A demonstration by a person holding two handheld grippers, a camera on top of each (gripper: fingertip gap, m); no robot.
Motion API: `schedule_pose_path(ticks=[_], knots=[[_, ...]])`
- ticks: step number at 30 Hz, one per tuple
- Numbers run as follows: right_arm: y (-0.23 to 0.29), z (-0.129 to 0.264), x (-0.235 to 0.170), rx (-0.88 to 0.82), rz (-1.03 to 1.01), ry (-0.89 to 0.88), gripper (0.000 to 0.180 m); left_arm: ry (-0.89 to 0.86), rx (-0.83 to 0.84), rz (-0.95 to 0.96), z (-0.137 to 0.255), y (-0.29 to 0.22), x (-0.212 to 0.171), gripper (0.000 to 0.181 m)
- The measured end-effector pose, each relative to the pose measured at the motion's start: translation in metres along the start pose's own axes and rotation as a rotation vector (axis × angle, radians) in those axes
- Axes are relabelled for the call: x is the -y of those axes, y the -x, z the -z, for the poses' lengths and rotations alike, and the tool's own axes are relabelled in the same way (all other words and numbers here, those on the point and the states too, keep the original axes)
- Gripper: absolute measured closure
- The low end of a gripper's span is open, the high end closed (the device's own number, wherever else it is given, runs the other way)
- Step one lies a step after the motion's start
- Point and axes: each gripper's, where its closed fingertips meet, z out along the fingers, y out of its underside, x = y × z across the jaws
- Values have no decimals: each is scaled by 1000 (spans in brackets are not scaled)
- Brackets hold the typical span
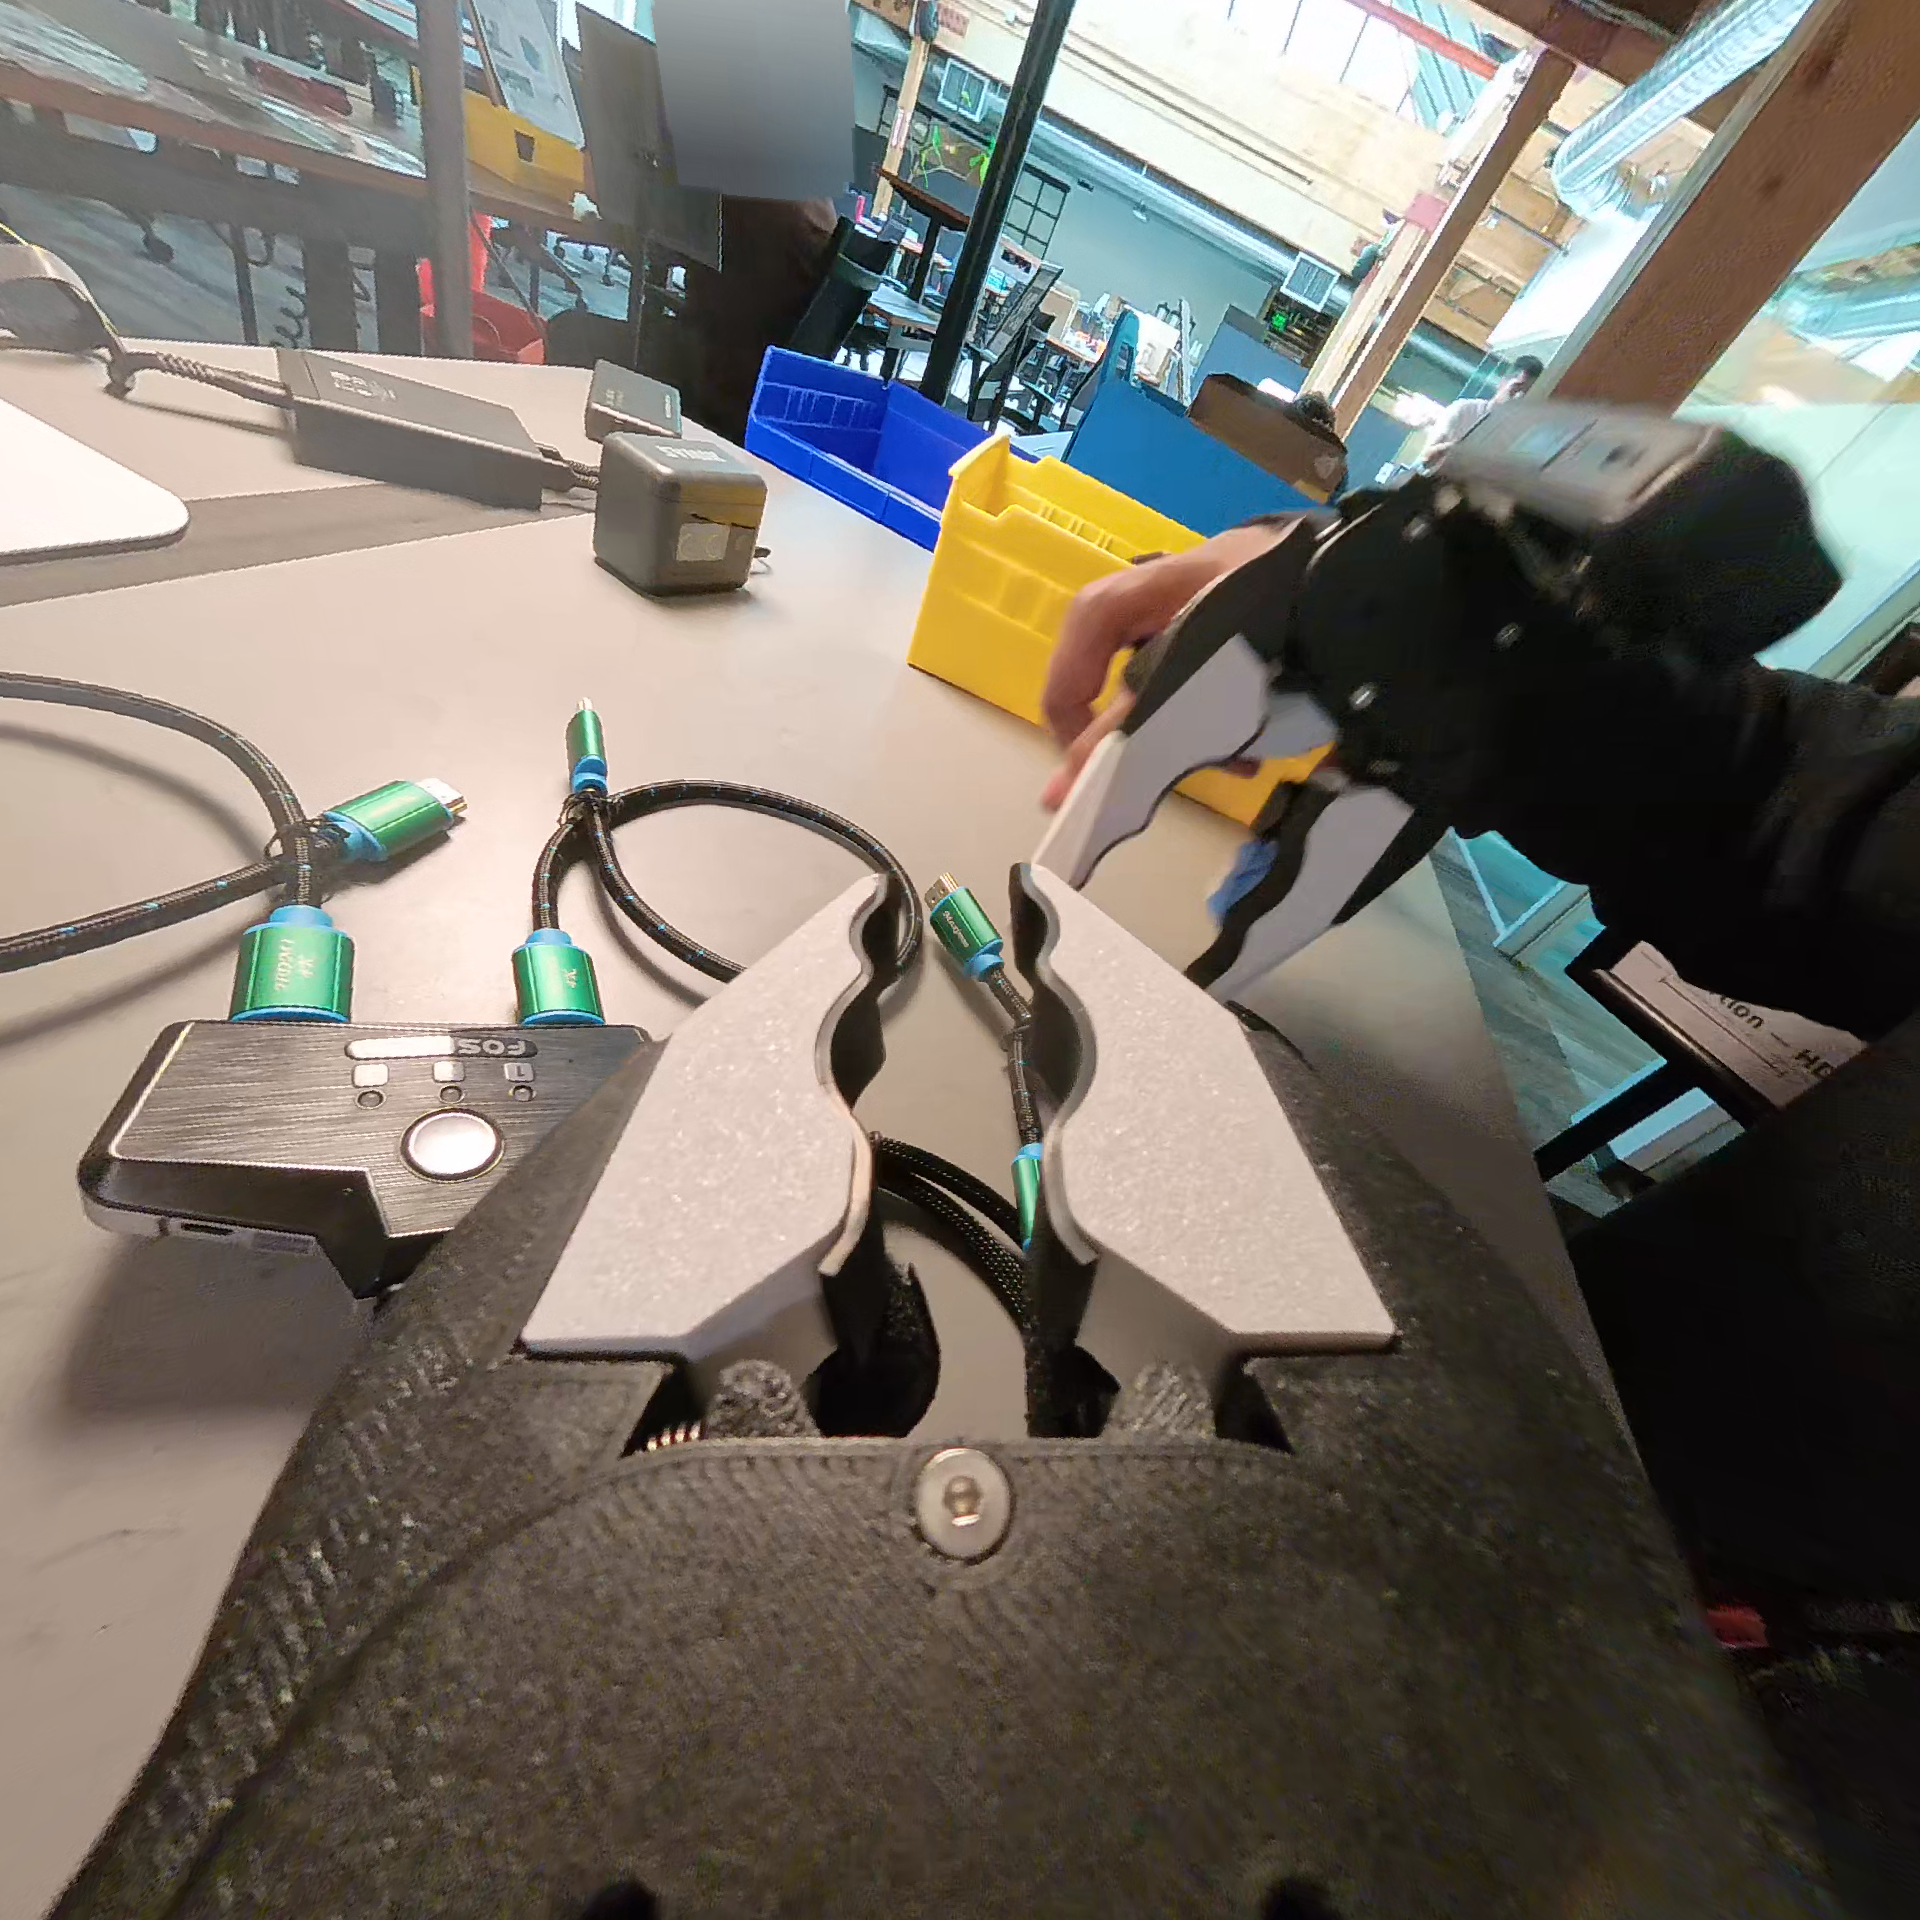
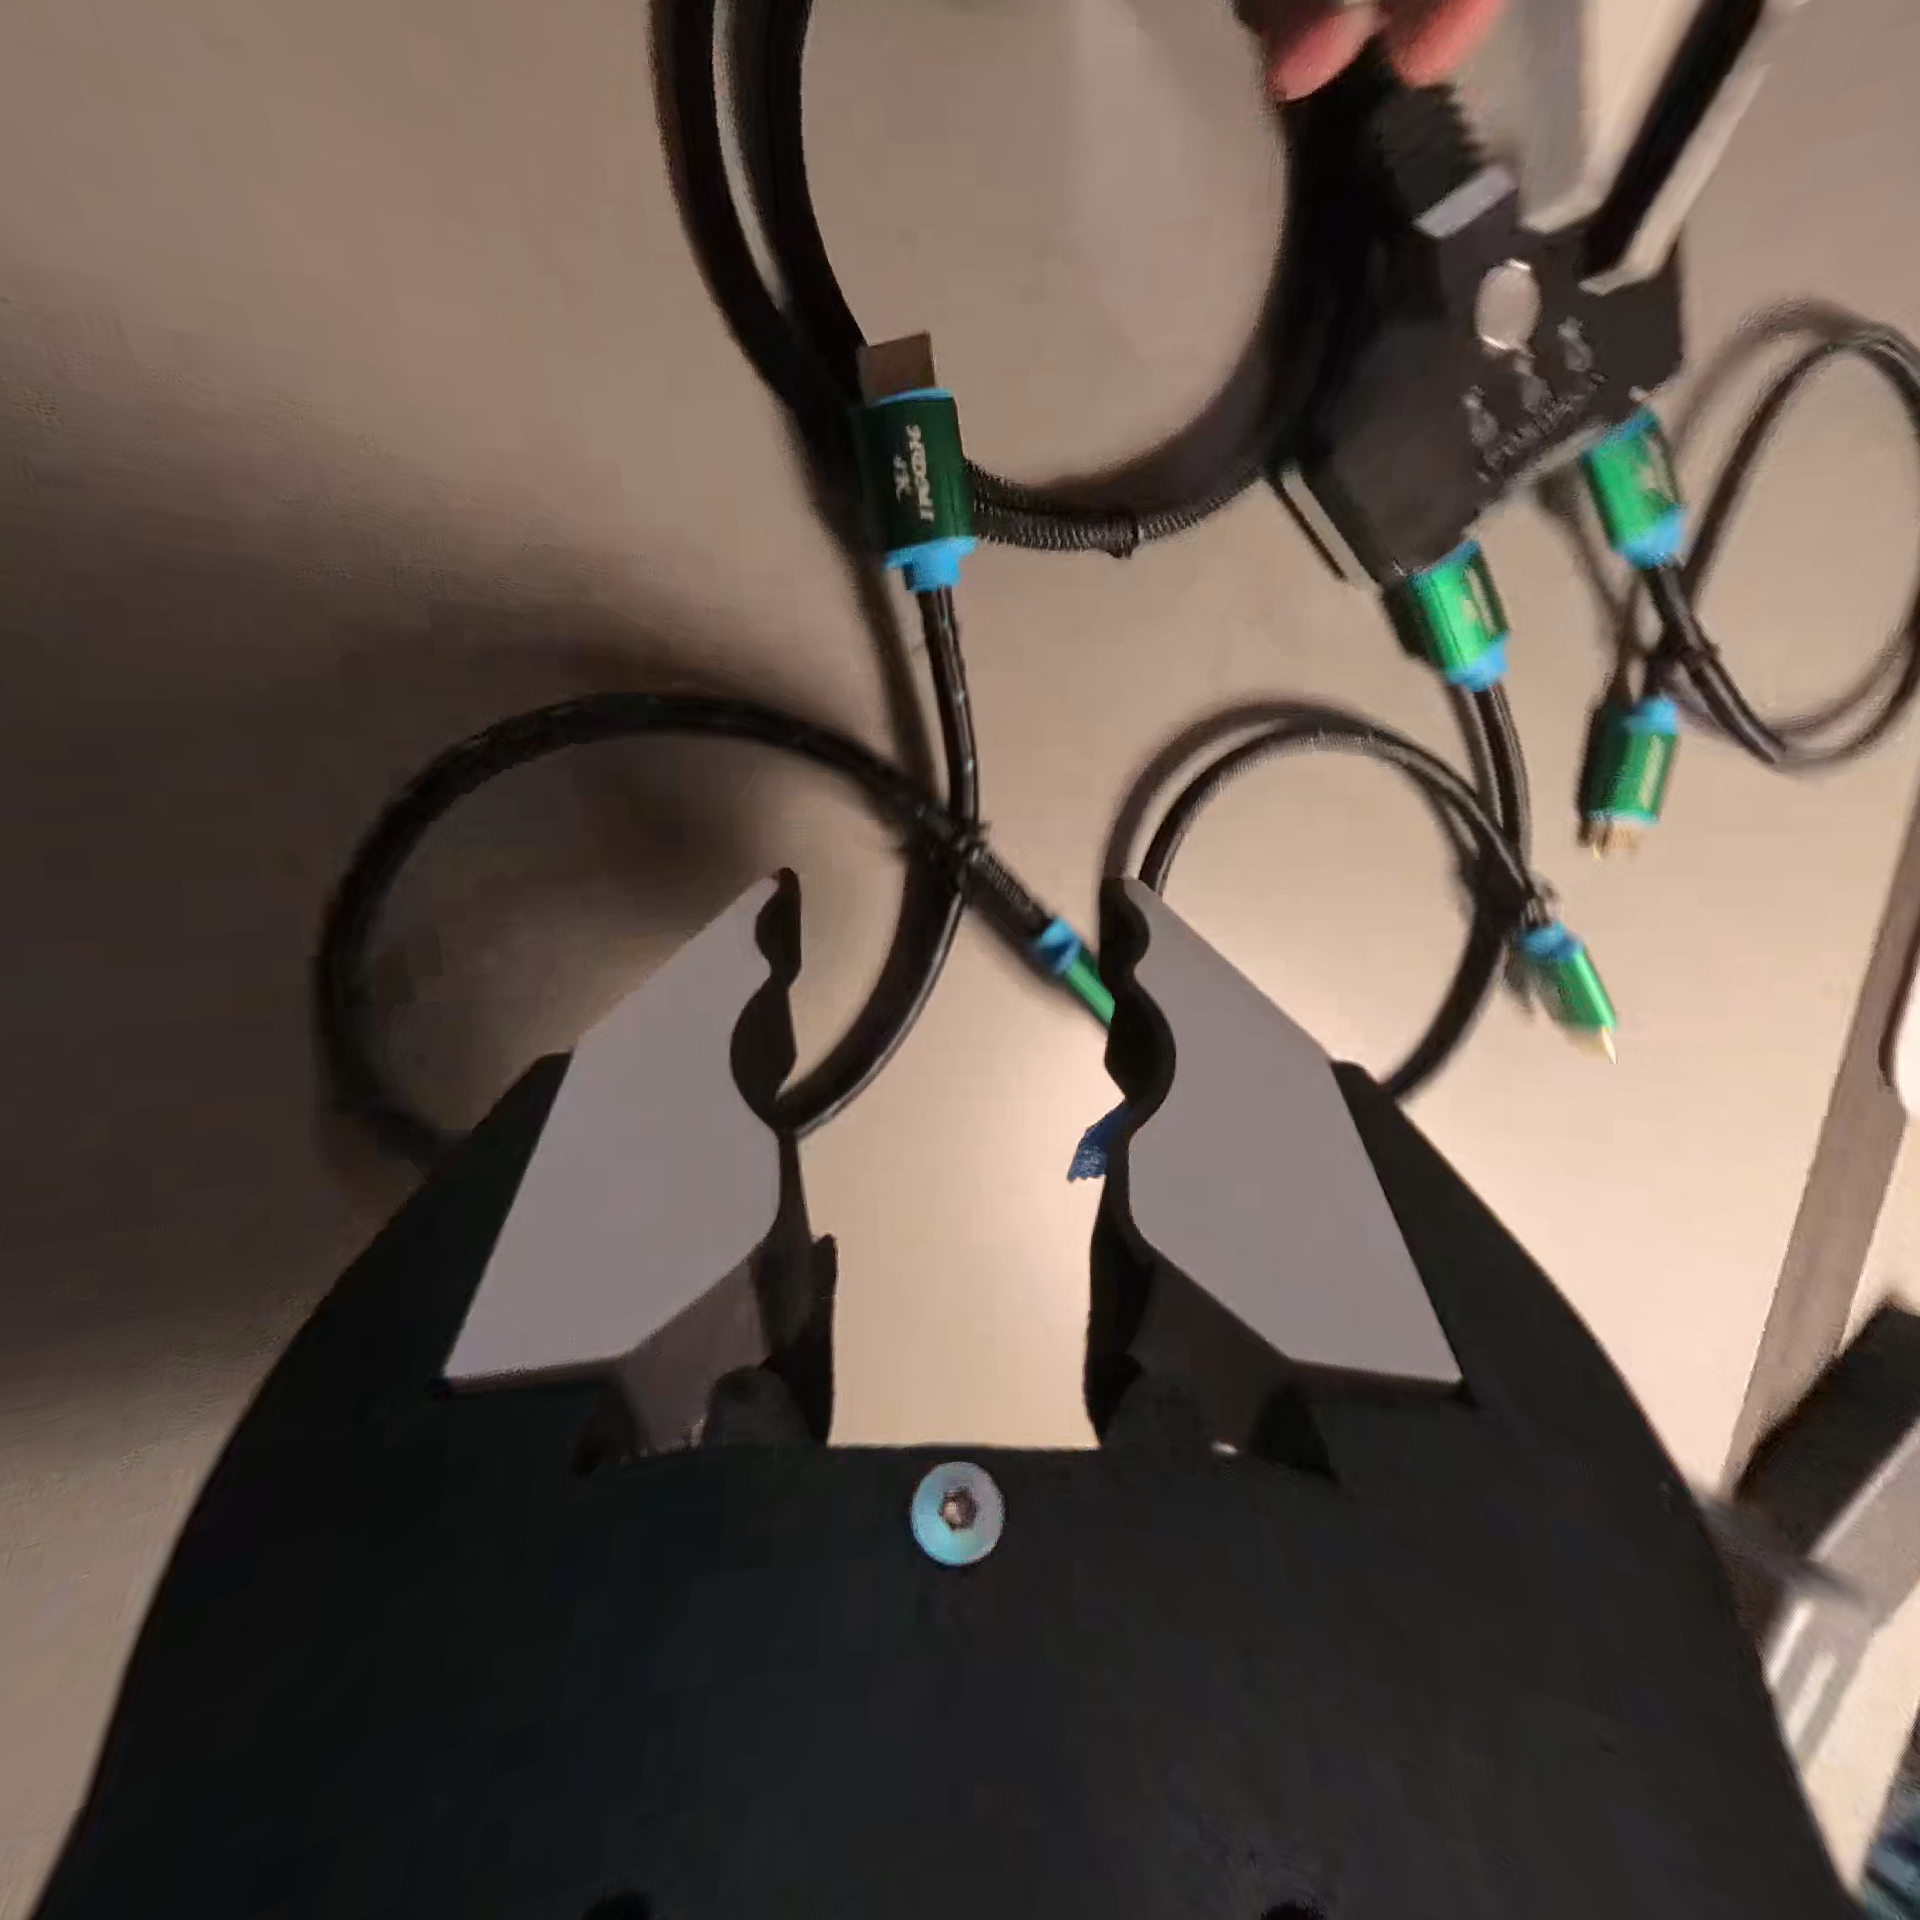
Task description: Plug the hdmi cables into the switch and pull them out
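Hovering over a grey tabletop (image 1: 436,665), the left hand-held gripper (image 1: 945,904) has its grey fingers narrowly parted with nothing between them, one loose green-and-blue HDMI plug (image 1: 964,923) lying on the surface just beyond the tips. Near the tabletop's left side sits the black HDMI switch (image 1: 312,1127), with two green plugs seated in its far edge: one (image 1: 291,971) toward the left, the other (image 1: 559,982) beside it. Two more loose plugs (image 1: 400,816) (image 1: 584,743) lie farther back among loops of black braided cable (image 1: 727,821). The right hand-held gripper (image 1: 1132,925), gripped by a person's hand (image 1: 1112,644) in a dark sleeve, hangs tilted above the right edge of the tabletop; in its own blurred view its fingers (image 2: 634,1164) stand wide apart and empty over the cables, with a green plug (image 2: 920,468) lying ahead and the switch (image 2: 1496,405) toward the upper right. A yellow bin (image 1: 1029,582) and a blue bin (image 1: 842,436) stand at the far edge, a small grey cube-shaped device (image 1: 675,514) near them.
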Motion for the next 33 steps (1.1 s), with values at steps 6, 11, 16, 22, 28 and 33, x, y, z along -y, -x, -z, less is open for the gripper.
schedule_pose_path(ticks=[6,11,16,22,28,33], knots=[[7,-32,18,193,-23,-7,154,-6,9,15,2,5,0,160],[4,1,6,61,-45,-56,168,-29,7,13,5,3,6,160],[-23,122,-57,-258,-230,-120,168,-57,20,7,9,4,12,162],[-2,250,-231,-613,-505,59,168,-65,42,10,9,10,12,163],[40,246,-324,-648,-688,134,167,-58,54,3,5,11,8,164],[78,214,-340,-481,-703,283,142,-51,63,-12,4,10,7,164]])
